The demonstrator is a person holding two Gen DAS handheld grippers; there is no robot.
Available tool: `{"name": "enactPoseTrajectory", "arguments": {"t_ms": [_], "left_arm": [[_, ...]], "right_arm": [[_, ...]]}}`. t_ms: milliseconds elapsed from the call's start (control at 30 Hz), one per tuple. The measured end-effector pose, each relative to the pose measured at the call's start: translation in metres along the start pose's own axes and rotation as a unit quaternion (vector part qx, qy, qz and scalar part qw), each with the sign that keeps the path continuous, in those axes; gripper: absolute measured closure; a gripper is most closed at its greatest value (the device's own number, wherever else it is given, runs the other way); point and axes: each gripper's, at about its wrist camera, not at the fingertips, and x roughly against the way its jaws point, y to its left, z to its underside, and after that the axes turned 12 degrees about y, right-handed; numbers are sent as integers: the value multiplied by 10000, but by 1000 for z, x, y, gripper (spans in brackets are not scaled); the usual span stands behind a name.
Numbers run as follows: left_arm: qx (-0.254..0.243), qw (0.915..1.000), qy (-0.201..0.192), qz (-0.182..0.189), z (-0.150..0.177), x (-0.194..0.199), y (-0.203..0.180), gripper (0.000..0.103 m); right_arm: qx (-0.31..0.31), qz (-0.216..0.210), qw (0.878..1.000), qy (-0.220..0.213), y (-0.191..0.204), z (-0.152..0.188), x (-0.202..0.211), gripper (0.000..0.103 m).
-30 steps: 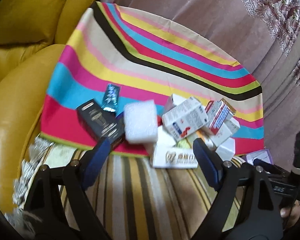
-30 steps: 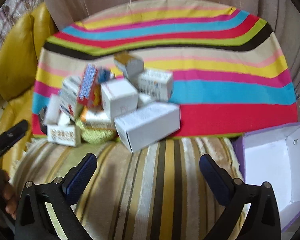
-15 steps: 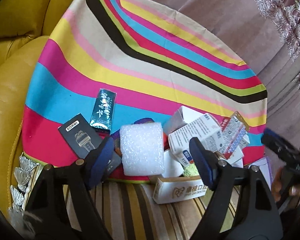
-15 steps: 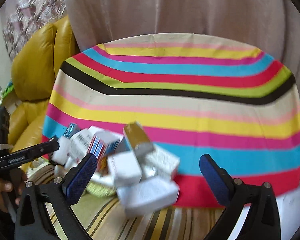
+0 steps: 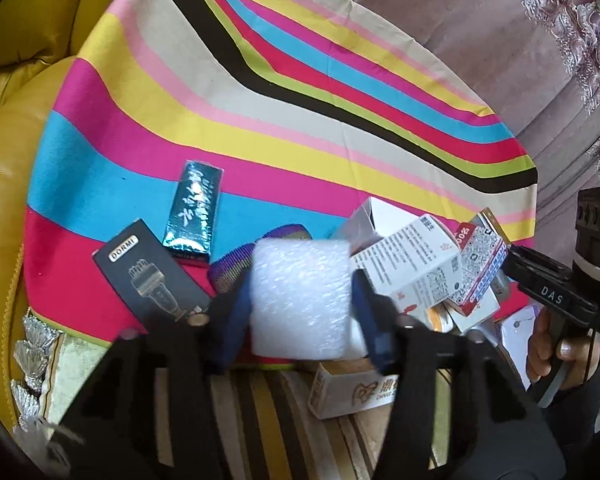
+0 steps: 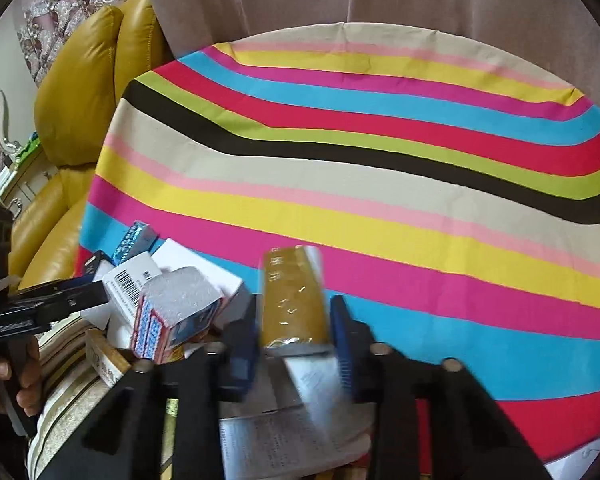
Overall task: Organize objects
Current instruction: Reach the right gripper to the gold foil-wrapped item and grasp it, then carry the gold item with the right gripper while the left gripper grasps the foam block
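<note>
Between the left gripper's blue pads sits a white foam block, near edge of the striped cloth; the jaws are closing on its two sides and the pads look to be touching it. Foam like this should be very light and soft, so it will dent under a hard squeeze; a gentle hold across the flat sides at mid-height seems best. Left of it lie a black box and a teal pack, right of it a heap of cartons. Something purple behind the block is mostly hidden. At the far right a hand holds the right gripper, its tips cut off by the cartons.

From the right wrist, the jaws are closing on a gold carton, pads against its long sides. Thin card, likely light but crushable, and its glossy wrap may slip. Motion blurs its print and lower end. Paper below it is unreadable. Whether either thing is lifted clear cannot be told.
</note>
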Motion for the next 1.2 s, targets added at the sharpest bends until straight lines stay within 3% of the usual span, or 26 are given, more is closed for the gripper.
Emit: {"name": "enactPoseTrajectory", "arguments": {"t_ms": [333, 567, 800, 1200], "left_arm": [[22, 9998, -215, 7, 6, 10, 1, 53], [90, 9981, -594, 102, 19, 25, -2, 53], [29, 9974, -698, 182, 38, 33, -18, 53], [-340, 9975, -580, 239, 61, 35, -61, 53]], "right_arm": [[-33, 159, 9986, -508, 11, 16, 24, 72], [-339, 11, 9961, -816, 13, 42, 46, 72], [-554, -49, 9954, -778, 16, 66, 55, 72], [-890, 367, 9934, -628, 15, 102, 70, 72]]}}
